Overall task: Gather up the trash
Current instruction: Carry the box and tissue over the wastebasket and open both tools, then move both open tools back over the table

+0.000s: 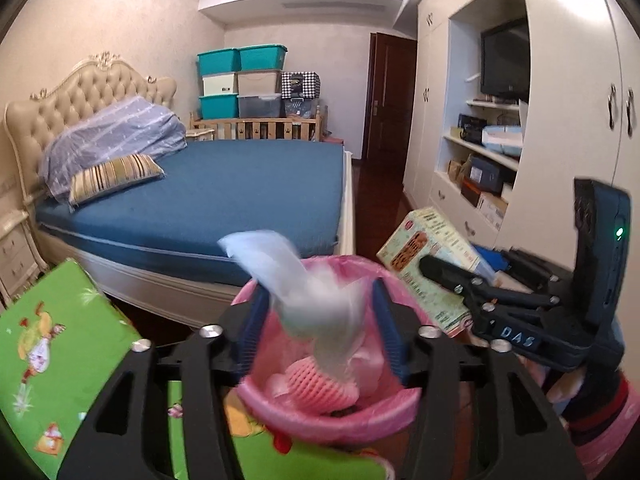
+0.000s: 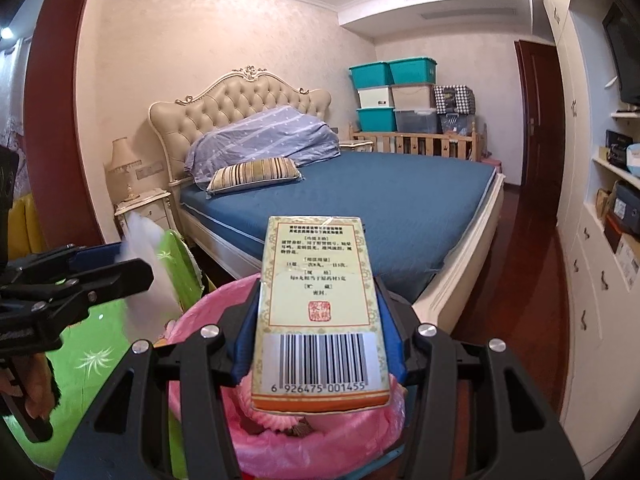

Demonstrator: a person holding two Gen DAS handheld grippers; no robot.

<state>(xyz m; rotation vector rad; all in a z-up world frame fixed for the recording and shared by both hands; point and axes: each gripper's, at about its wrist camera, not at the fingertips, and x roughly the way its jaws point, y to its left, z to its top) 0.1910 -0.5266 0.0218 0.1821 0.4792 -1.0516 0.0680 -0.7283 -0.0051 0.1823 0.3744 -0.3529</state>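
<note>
Your left tongs (image 1: 320, 312) stand spread with the blurred tissue (image 1: 304, 280) loose between them over the pink bin (image 1: 332, 412), which already holds trash, while your right tongs (image 2: 320, 320) pinch the box (image 2: 320, 312), at 2 o'clock, left to drop.

- The right gripper (image 2: 320, 312) clamps a pale yellow cardboard box with a barcode (image 2: 320, 312) between its blue pads.
- The box hangs directly above a pink-lined round trash bin (image 2: 208, 316).
- Left of the bin, the left gripper (image 2: 112, 264) stands beside a blurred white plastic wrapper (image 2: 148, 264).
</note>
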